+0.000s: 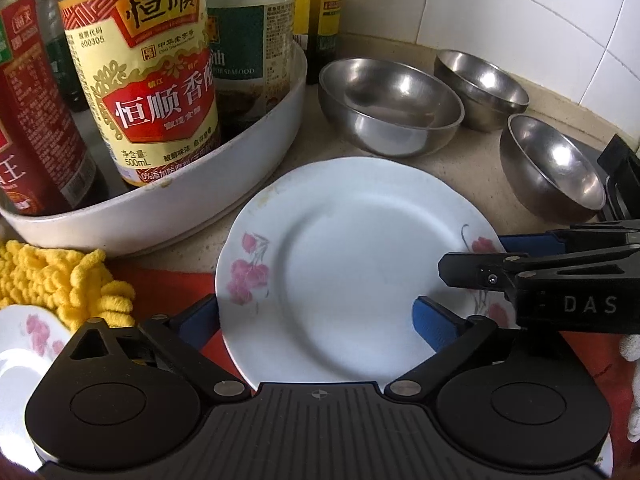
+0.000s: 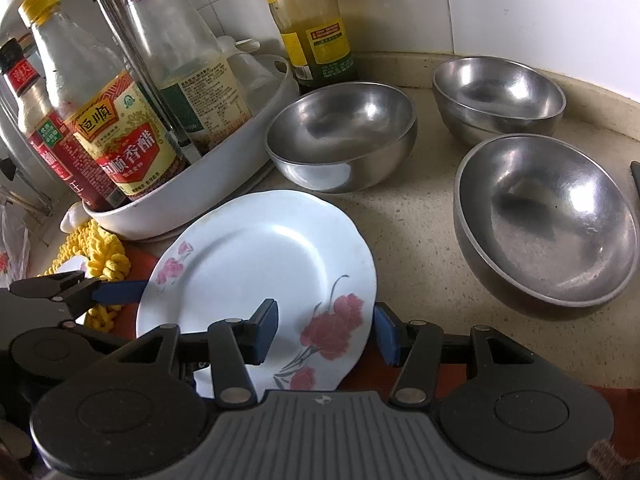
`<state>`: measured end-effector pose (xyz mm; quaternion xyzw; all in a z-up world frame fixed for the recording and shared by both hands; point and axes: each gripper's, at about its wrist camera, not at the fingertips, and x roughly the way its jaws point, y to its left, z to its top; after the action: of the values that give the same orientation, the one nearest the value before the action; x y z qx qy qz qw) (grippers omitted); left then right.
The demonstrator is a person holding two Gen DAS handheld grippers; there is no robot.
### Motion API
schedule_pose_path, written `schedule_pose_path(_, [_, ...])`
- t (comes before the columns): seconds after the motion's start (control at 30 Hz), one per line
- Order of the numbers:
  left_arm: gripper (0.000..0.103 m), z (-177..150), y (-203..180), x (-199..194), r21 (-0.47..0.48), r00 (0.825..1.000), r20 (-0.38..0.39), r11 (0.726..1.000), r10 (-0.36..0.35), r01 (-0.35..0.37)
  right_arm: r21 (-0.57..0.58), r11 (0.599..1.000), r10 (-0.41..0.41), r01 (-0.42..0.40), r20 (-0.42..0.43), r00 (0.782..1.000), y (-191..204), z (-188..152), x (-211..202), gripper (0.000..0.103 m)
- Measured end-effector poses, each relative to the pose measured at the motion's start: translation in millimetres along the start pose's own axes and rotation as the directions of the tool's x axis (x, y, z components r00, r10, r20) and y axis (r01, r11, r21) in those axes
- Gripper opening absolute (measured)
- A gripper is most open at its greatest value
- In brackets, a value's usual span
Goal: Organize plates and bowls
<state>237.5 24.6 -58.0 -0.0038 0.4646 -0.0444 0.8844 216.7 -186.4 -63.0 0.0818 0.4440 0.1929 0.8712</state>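
The left gripper (image 1: 316,318) is spread to its widest, released. Its ribbed blue pads (image 1: 434,322) stand at either side of the near half of a round white china plate (image 1: 340,272): one lies over the plate's smooth well, and the other is partly hidden behind the plate's left edge. The right gripper (image 2: 325,332) straddles the plate's right rim over a printed red flower. One blue pad is above the glazed face and the other sits at the scalloped outer edge. Whether they pinch the rim cannot be told.

The plate is shallow, with pink blossoms on its rim, and it sits on a red mat (image 1: 168,284) at the near edge of a speckled beige stone counter (image 2: 420,240). Left of the plate lies a nubby yellow chenille cloth (image 1: 60,276). Nearer and further left is part of a second flowered plate (image 1: 20,356).

Just beyond the plate's left side stands a round white tray (image 1: 180,200) with a raised wall. It holds upright bottles, among them a vinegar bottle (image 1: 152,80) with a red and gold label.

Three round brushed stainless-steel bowls stand apart from one another. One (image 2: 548,224) is right of the plate, one (image 2: 340,136) is directly beyond it beside the tray, and one (image 2: 500,96) is farthest to the right. Behind the middle bowl stands a yellow-labelled bottle (image 2: 312,28) against the glossy white tiled wall (image 2: 520,8).
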Motion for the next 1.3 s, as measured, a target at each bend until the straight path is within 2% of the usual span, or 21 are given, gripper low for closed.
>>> schedule_pose_path(0.17, [0.103, -5, 0, 0, 0.010, 0.999, 0.052, 1.000, -0.010, 0.009, -0.007, 1.000, -0.003, 0.003, 0.011, 1.000, 0, 1, 1, 0.048])
schedule_pose_path(0.33, [0.096, -2, 1, -5, -0.013, 0.999, 0.034, 1.000, 0.000, 0.001, 0.026, 1.000, 0.001, -0.002, 0.014, 1.000, -3, -1, -2, 0.044])
schedule_pose_path(0.53, [0.093, 0, 8, -13, -0.062, 1.000, 0.027, 0.998, -0.002, 0.004, 0.041, 0.999, 0.015, -0.016, 0.033, 0.999, -2, 2, -12, 0.043])
schedule_pose_path(0.67, [0.093, 2, 11, -24, -0.087, 0.999, 0.044, 0.996, 0.001, 0.003, 0.080, 0.996, 0.032, -0.035, 0.030, 0.999, -4, 5, -15, 0.043])
schedule_pose_path(0.93, [0.093, 3, 13, -51, -0.100, 0.995, 0.095, 0.994, 0.042, -0.032, 0.065, 0.995, 0.072, -0.076, 0.069, 0.995, 5, 9, -30, 0.043])
schedule_pose_path(1.3, [0.093, -10, 3, -84, -0.108, 0.992, 0.116, 0.993, 0.057, -0.045, 0.039, 0.993, 0.111, -0.115, 0.091, 0.990, 15, 5, -68, 0.043])
